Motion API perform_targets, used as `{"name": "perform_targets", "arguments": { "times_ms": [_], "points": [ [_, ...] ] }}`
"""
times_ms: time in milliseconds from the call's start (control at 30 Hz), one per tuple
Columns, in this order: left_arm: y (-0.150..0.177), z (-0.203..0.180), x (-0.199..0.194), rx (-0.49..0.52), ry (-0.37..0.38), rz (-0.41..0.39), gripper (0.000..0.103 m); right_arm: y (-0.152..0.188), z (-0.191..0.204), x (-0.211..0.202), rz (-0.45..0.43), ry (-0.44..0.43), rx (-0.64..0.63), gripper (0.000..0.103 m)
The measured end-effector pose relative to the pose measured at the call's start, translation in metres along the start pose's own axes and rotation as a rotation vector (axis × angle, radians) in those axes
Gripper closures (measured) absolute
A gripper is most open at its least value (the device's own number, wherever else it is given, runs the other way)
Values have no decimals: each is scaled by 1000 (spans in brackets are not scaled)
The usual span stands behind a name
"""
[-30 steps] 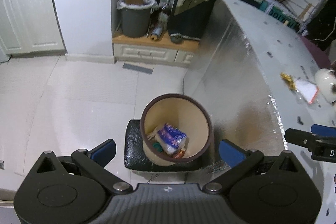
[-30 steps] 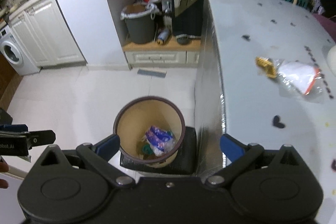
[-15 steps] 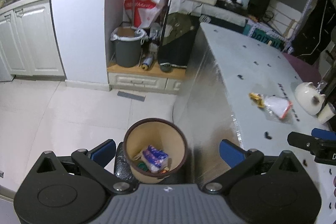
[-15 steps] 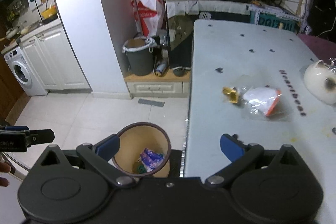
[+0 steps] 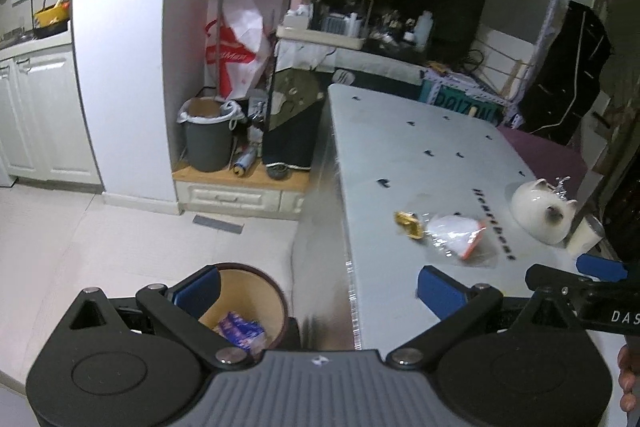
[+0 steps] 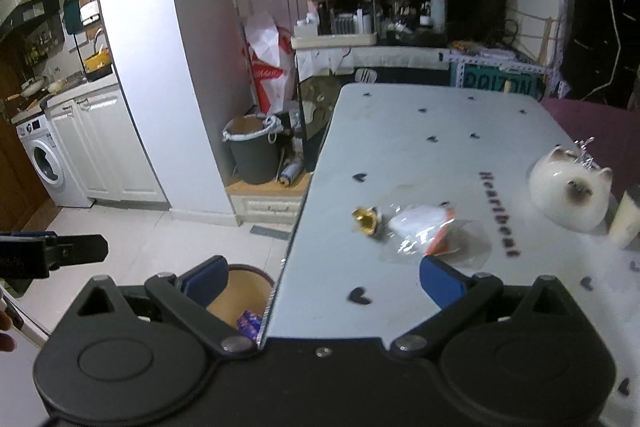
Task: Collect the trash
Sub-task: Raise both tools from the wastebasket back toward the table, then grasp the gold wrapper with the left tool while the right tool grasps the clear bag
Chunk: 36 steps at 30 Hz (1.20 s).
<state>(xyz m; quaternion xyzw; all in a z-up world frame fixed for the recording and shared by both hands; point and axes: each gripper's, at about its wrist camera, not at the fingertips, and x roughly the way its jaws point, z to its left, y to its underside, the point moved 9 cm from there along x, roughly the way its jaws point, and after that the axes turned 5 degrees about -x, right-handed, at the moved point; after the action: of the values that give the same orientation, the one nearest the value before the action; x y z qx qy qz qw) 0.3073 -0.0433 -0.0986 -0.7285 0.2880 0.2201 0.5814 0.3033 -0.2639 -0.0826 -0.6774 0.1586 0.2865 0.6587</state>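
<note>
A home kitchen. At left stand white cabinets (image 6: 100,147) and a washing machine (image 6: 44,167). A cluttered shelf rack (image 6: 332,11) fills the upper centre.

From the left wrist camera I see my left gripper (image 5: 318,289) with its blue-padded fingers (image 5: 198,287) spread wide and nothing between them. Behind the left finger sits the brown-rimmed waste bin (image 5: 262,297) on the floor, a blue wrapper (image 5: 240,333) inside it. Ahead of the right finger, on the white table (image 5: 400,163), lie a clear plastic bag (image 5: 456,237) and, touching it, a gold wrapper (image 5: 408,225). The right gripper (image 5: 576,277) pokes in beyond my right finger.
</note>
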Motion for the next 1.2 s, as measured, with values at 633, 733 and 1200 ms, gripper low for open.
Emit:
{"name": "perform_targets", "arguments": {
  "times_ms": [633, 733, 1200],
  "points": [
    [-10, -130, 76, 50, 40, 11, 0, -10, -158, 55, -28, -55, 166, 0],
    [-13, -146, 98, 64, 55, 30, 0, -11, -181, 83, -9, -113, 248, 4],
    [-13, -178, 217, 74, 139, 93, 0, 14, -224, 225, 153, -373, 623, 54]
  ]
}}
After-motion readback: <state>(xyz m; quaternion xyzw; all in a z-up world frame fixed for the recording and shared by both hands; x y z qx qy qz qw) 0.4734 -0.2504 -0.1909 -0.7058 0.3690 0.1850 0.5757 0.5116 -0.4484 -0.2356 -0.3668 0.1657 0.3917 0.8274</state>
